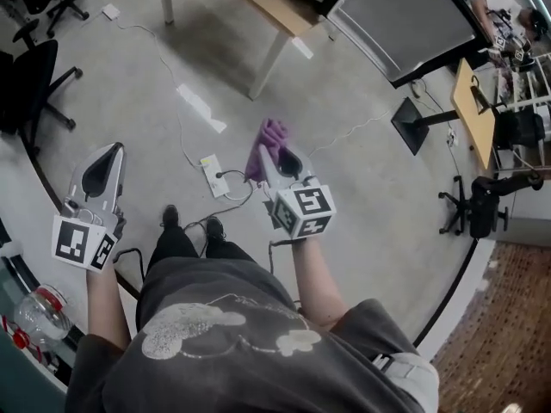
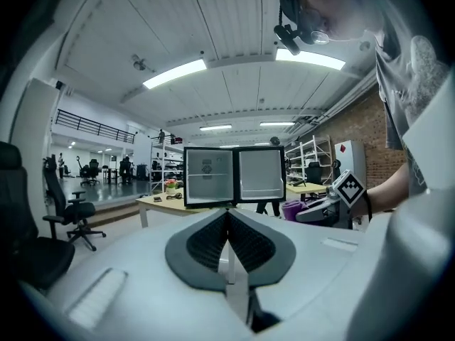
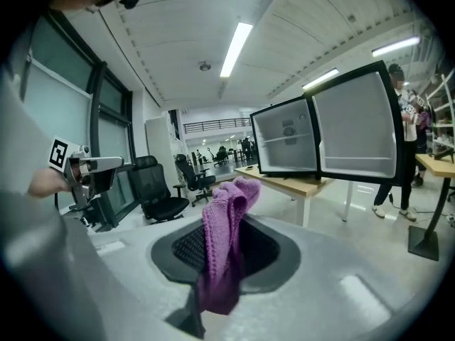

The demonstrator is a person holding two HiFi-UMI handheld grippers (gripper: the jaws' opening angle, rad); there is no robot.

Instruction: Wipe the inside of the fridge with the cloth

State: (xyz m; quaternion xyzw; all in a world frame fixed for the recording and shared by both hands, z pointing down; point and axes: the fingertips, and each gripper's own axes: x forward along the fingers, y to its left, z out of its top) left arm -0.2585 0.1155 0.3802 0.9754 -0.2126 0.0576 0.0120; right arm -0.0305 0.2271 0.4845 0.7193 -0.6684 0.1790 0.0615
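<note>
The small fridge (image 2: 234, 175) stands open on a wooden table ahead, with its white interior at left and its door swung out at right. It also shows in the right gripper view, fridge (image 3: 327, 142), and at the top of the head view, fridge (image 1: 411, 17). My right gripper (image 3: 226, 222) is shut on a purple knitted cloth (image 3: 223, 244), which sticks up past the jaw tips and hangs below them. In the head view the cloth (image 1: 270, 138) pokes out of the right gripper (image 1: 269, 151). My left gripper (image 2: 227, 217) is shut and holds nothing; it is held low at left (image 1: 109, 151).
I stand on a concrete floor, some way from the wooden table (image 1: 277, 13). A power strip (image 1: 213, 175) and cables lie by my feet. Office chairs (image 1: 34, 80) stand at left, a plastic bottle (image 1: 34, 313) at bottom left. A person (image 3: 400, 137) stands beyond the fridge.
</note>
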